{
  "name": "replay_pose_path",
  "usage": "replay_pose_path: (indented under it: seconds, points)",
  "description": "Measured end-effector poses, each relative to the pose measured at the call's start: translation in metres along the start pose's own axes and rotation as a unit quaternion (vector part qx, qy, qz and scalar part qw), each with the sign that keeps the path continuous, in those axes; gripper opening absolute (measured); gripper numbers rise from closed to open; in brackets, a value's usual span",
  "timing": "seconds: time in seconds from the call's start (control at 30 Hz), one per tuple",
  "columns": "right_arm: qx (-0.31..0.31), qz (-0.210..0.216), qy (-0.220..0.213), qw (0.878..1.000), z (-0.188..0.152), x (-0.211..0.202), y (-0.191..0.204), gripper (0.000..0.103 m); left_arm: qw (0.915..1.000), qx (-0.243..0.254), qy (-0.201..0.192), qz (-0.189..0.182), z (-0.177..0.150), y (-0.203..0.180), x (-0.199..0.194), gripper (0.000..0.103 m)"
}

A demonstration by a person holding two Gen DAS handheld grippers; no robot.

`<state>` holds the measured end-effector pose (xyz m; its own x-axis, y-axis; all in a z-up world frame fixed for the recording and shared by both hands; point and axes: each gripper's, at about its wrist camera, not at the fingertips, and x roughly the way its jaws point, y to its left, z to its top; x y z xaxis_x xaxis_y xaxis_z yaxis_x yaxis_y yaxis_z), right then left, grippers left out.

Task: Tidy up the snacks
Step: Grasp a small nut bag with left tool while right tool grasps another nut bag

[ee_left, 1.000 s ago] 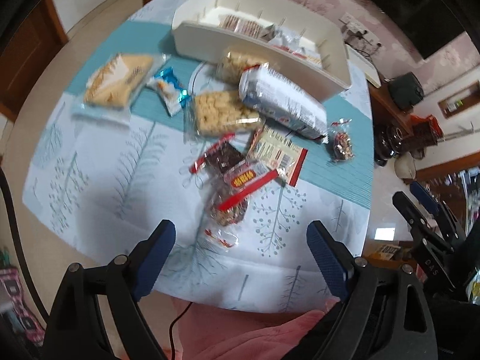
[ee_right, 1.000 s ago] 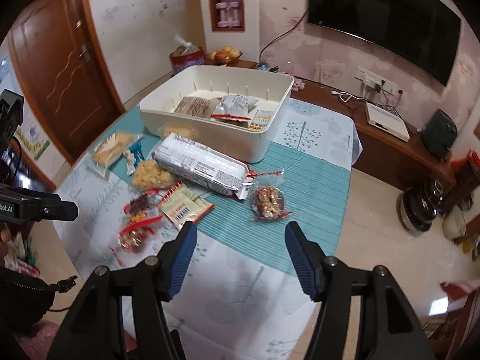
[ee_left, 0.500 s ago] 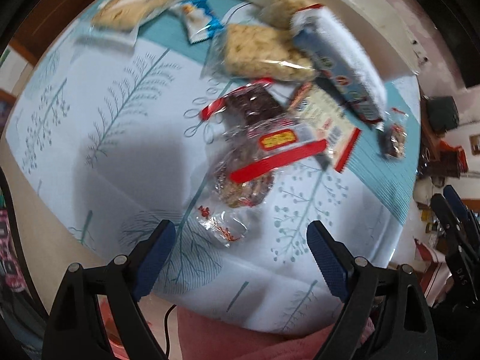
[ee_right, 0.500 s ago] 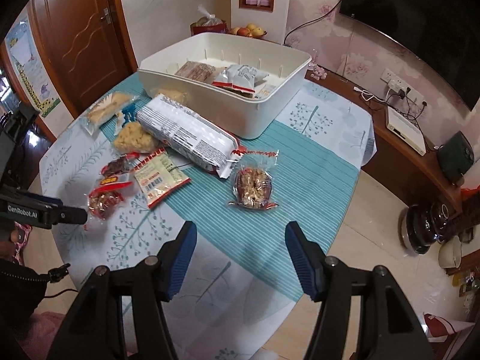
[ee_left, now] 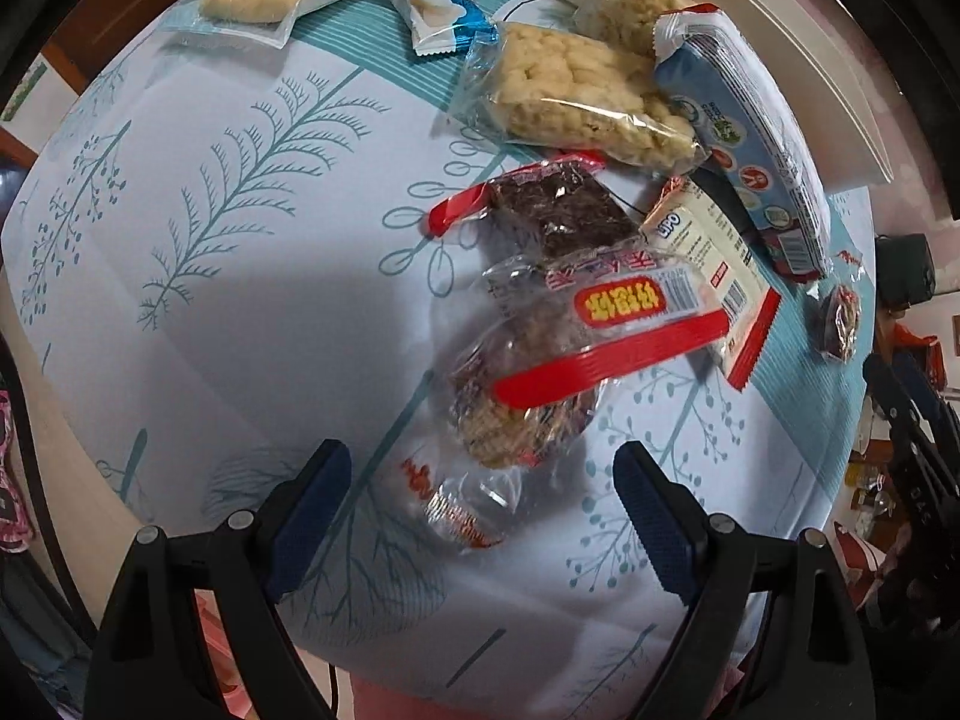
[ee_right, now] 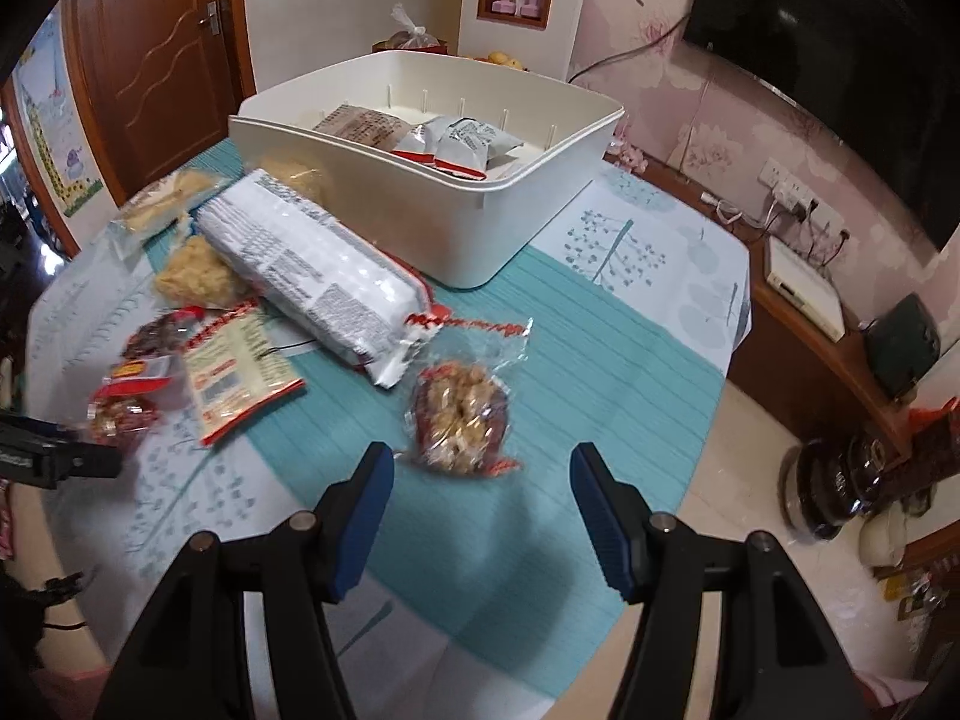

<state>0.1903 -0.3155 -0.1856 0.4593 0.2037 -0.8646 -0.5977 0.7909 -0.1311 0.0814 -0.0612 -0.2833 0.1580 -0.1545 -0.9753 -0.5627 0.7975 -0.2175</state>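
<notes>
Left claw (ee_left: 480,498) open over red-banded snack bag (ee_left: 540,384); right claw (ee_right: 480,498) open

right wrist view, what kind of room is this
Most likely a home living or dining room. A large black wall-mounted television hangs on floral pink wallpaper, a brown wooden door stands at the back, and a table under a teal and white leaf-print tablecloth holds a white plastic storage bin.

The right claw (ee_right: 480,501) hangs with jaws apart above a clear packet of nut clusters (ee_right: 461,423) on the table (ee_right: 600,360). Behind lies a long white biscuit pack (ee_right: 318,276) beside the white bin (ee_right: 456,222).
</notes>
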Motion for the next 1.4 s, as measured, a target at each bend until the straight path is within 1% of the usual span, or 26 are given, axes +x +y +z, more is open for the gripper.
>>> replay_pose_path:
  seconds: [0.13,0.2,0.3,0.33,0.37,0.5,0.57,0.6,0.63,0.67,0.73,0.93,0.97,1.07,1.1,1.13,1.23,1.27,1.3,1.37,1.4]
  points:
    - [-0.013,-0.002,-0.014,1.0,0.004,0.014,0.002,0.061,0.9999,0.002,-0.011,0.01,0.01,-0.006,0.003,0.089]
    - [-0.019,-0.004,-0.008,1.0,0.006,0.021,0.003,0.061,0.9998,0.005,-0.015,0.013,0.012,-0.008,0.005,0.088]
    - [-0.018,-0.003,0.0,1.0,0.01,0.028,0.004,0.061,0.9996,0.004,-0.02,0.018,0.023,-0.017,0.008,0.087]
    - [-0.017,0.0,0.002,1.0,0.011,0.03,0.004,0.061,0.9995,0.003,-0.023,0.02,0.024,-0.018,0.008,0.084]
    - [-0.017,0.003,0.003,1.0,0.012,0.031,0.004,0.061,0.9994,0.002,-0.026,0.02,0.024,-0.018,0.007,0.08]
    - [-0.017,0.015,0.006,1.0,0.014,0.036,0.006,0.061,0.9993,0.003,-0.034,0.014,0.026,-0.019,0.003,0.072]
    - [-0.018,0.017,0.009,1.0,0.014,0.037,0.007,0.061,0.9992,0.003,-0.038,0.013,0.026,-0.021,0.003,0.065]
    - [-0.017,0.019,0.008,1.0,0.014,0.037,0.007,0.06,0.9992,0.003,-0.039,0.01,0.027,-0.022,0.003,0.06]
    - [-0.016,0.023,0.009,1.0,0.015,0.037,0.008,0.058,0.9992,0.001,-0.04,0.006,0.027,-0.023,0.003,0.057]
    - [-0.015,0.029,0.011,0.999,0.014,0.037,0.008,0.053,0.9992,0.001,-0.04,0.004,0.027,-0.023,0.003,0.054]
    - [-0.018,0.027,0.01,0.999,0.014,0.037,0.009,0.052,0.9991,0.001,-0.042,-0.002,0.029,-0.026,0.003,0.048]
    - [-0.009,0.032,0.013,0.999,0.013,0.034,0.006,0.047,0.999,0.003,-0.043,-0.009,0.03,-0.028,0.002,0.044]
    - [-0.009,0.032,0.013,0.999,0.013,0.034,0.005,0.042,0.999,0.004,-0.043,-0.01,0.026,-0.027,0.002,0.043]
    - [-0.011,0.037,0.018,0.999,0.01,0.032,0.005,0.041,0.9991,0.008,-0.041,-0.01,0.025,-0.029,0.0,0.042]
    - [-0.01,0.045,0.017,0.999,0.01,0.031,0.005,0.034,0.9991,0.01,-0.041,-0.009,0.024,-0.028,-0.001,0.039]
    - [-0.011,0.045,0.017,0.999,0.009,0.03,0.006,0.032,0.999,0.013,-0.042,-0.01,0.023,-0.029,-0.003,0.036]
    - [-0.015,0.039,0.02,0.999,0.009,0.029,0.008,0.032,0.9991,0.015,-0.039,-0.006,0.013,-0.02,-0.015,0.034]
    - [-0.013,0.039,0.02,0.999,0.009,0.029,0.008,0.032,0.999,0.01,-0.043,-0.002,0.013,-0.018,-0.017,0.033]
    - [-0.013,0.04,0.021,0.999,0.009,0.029,0.008,0.032,0.9987,0.002,-0.05,-0.004,0.011,-0.017,-0.021,0.033]
    - [-0.022,0.04,0.019,0.999,0.009,0.029,0.009,0.032,0.9982,-0.004,-0.055,-0.022,0.006,-0.015,-0.03,0.033]
    - [-0.026,0.04,0.017,0.999,0.009,0.029,0.009,0.032,0.9982,-0.002,-0.057,-0.019,0.005,-0.016,-0.033,0.033]
